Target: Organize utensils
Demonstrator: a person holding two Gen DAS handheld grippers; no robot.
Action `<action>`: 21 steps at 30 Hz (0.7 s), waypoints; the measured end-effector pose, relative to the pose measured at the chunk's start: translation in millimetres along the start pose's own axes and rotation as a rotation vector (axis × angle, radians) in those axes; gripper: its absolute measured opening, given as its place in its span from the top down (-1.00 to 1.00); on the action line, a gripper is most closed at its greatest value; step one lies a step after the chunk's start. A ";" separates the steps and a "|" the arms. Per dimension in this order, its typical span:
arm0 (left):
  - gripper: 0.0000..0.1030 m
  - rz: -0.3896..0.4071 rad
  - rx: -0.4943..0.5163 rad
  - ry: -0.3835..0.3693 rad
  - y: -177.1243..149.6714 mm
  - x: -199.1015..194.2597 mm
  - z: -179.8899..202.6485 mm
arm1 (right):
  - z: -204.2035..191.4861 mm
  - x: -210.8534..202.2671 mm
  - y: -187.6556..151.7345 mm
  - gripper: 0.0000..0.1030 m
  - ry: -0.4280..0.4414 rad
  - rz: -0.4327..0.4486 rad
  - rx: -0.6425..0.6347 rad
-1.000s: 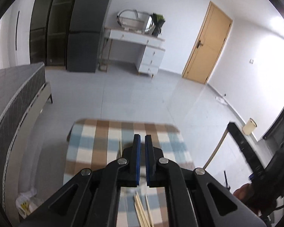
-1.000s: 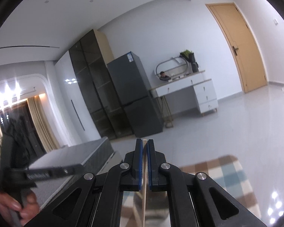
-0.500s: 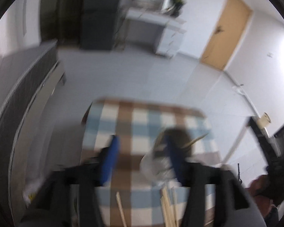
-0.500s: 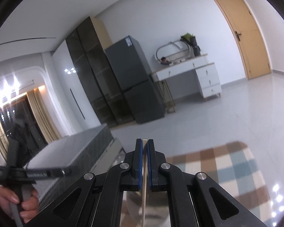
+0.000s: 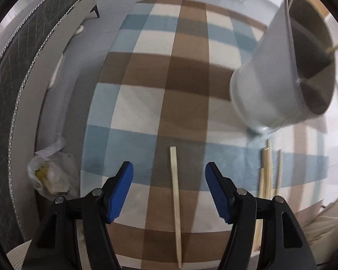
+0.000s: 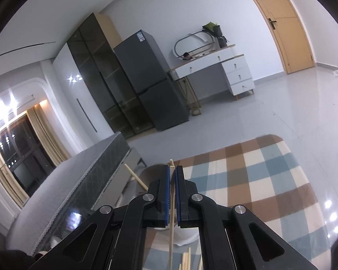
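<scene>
Left gripper [image 5: 169, 171] spread above a lone chopstick [image 5: 175, 204] on the checked cloth [image 5: 187, 72] — right gripper [image 6: 172, 175] pinched a chopstick [image 6: 171, 236], grey holder [image 5: 266, 72] nearby.

Left gripper [image 5: 169, 168] points steeply down, blue pads spread wide with nothing pinched. Right gripper [image 6: 172, 168] aims slightly downward, jaws clamped together on a chopstick [image 6: 171, 225].

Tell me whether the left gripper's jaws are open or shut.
Open: the left gripper has its blue pads wide apart, a chopstick lying on the cloth between them, untouched.
</scene>
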State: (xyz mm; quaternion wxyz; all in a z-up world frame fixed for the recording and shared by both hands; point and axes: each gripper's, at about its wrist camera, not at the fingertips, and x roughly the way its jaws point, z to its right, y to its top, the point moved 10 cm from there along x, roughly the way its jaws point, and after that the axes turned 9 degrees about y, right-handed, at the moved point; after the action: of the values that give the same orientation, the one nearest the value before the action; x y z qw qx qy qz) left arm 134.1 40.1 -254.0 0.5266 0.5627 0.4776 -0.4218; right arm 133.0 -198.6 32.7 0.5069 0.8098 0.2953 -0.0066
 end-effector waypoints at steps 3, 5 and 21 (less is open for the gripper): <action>-0.19 0.007 -0.002 0.036 -1.6 8.5 -2.1 | -4.5 -0.4 -0.4 0.92 0.014 0.002 -0.006; -0.19 -0.005 0.004 0.049 -5.3 10.8 -1.8 | -6.2 -0.8 -1.4 0.92 0.023 0.003 -0.009; 0.96 -0.025 -0.025 -0.003 -3.4 17.7 8.3 | 1.5 -6.9 -3.0 0.92 0.019 0.010 0.004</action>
State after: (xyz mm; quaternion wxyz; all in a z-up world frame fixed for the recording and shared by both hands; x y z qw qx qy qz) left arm 134.4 33.4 -272.7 0.5290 0.5495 0.4890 -0.4231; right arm 126.3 -202.1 31.7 0.5025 0.8123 0.2959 0.0028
